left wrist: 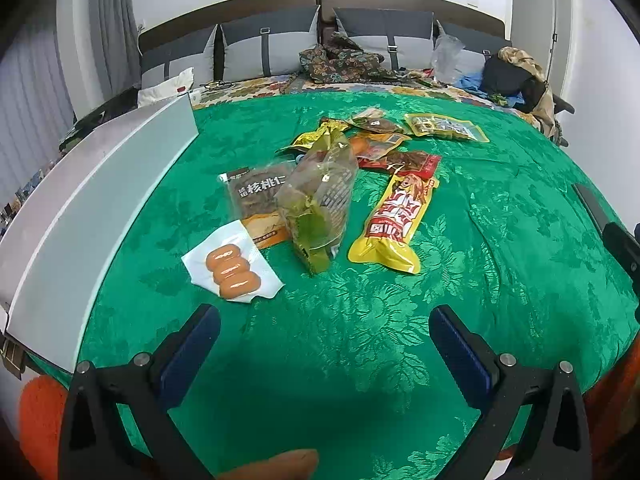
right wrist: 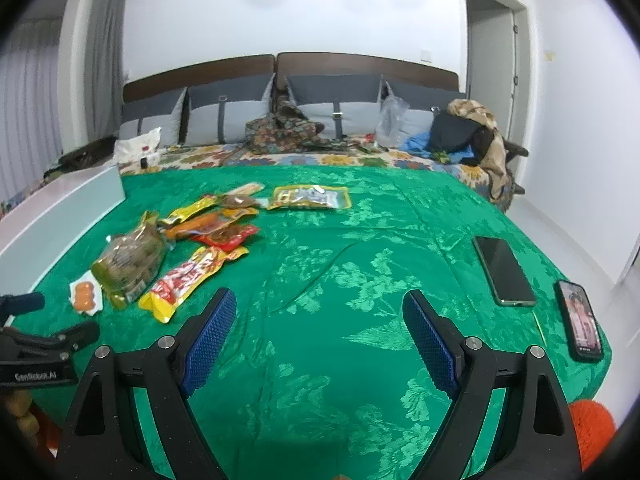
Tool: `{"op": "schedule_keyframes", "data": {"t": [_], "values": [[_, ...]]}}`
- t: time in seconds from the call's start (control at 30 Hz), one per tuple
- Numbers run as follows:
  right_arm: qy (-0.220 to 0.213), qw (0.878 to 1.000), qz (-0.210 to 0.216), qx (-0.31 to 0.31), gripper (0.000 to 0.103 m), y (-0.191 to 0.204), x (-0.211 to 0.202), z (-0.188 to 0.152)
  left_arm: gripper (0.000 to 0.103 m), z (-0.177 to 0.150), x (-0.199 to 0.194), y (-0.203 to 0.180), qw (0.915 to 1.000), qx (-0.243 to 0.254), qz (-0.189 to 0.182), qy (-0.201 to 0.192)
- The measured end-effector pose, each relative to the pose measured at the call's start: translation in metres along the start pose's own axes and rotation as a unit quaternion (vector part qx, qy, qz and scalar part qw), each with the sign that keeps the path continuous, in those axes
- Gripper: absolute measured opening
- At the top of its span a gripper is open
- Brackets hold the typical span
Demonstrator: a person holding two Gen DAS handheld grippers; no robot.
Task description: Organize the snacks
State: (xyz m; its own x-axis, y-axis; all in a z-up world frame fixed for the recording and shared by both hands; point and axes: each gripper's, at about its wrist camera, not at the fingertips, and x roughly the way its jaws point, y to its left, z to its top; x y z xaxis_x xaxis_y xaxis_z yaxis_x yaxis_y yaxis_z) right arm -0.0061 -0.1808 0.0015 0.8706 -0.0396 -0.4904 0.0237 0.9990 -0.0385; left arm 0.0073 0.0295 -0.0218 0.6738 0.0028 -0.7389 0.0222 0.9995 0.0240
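Observation:
Several snack packets lie in a loose pile on the green cloth (left wrist: 360, 320). Nearest my left gripper (left wrist: 324, 320) is a white pack of orange sausages (left wrist: 232, 270), then a brown walnut pack (left wrist: 260, 200), a clear green-gold bag (left wrist: 320, 204) and a long yellow-red pack (left wrist: 396, 220). A yellow-blue flat pack (left wrist: 444, 126) lies farther back. My left gripper is open and empty, just short of the pile. My right gripper (right wrist: 320, 328) is open and empty over bare cloth, right of the pile (right wrist: 160, 256).
A white box (left wrist: 92, 200) stands along the left edge of the cloth. Two phones (right wrist: 504, 270) (right wrist: 580, 322) lie at the right edge. Pillows, clothes and bags (right wrist: 468, 132) sit at the bed's head.

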Motion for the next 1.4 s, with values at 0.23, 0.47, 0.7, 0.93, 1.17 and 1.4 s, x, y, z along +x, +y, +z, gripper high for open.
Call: {"op": "schedule_keyframes", "data": {"t": [0.23,0.47,0.7,0.93,1.17,1.4], "values": [[0.007,1.0,0.008,-0.013,0.088,0.012,0.001,-0.003,0.103,-0.003,0.003,0.004,1.0,0.0,0.003,0.005],[0.014,1.0,0.01,-0.024,0.088,0.019,0.005,-0.008,0.103,-0.004,0.008,0.005,0.9999,0.006,0.012,0.009],[0.021,0.999,0.01,-0.028,0.088,0.02,0.009,-0.012,0.103,-0.005,0.012,0.004,0.9997,0.012,0.018,0.012],[0.027,0.999,0.009,-0.023,0.088,0.016,0.012,-0.013,0.103,-0.006,0.01,0.002,0.9991,0.026,0.032,0.008],[0.027,0.999,0.012,-0.029,0.088,0.019,0.012,-0.014,0.103,-0.006,0.01,-0.001,0.9984,0.038,0.041,0.007],[0.032,0.999,0.013,-0.027,0.088,0.019,0.014,-0.015,0.103,-0.008,0.01,-0.002,0.9982,0.041,0.042,0.009]]}}
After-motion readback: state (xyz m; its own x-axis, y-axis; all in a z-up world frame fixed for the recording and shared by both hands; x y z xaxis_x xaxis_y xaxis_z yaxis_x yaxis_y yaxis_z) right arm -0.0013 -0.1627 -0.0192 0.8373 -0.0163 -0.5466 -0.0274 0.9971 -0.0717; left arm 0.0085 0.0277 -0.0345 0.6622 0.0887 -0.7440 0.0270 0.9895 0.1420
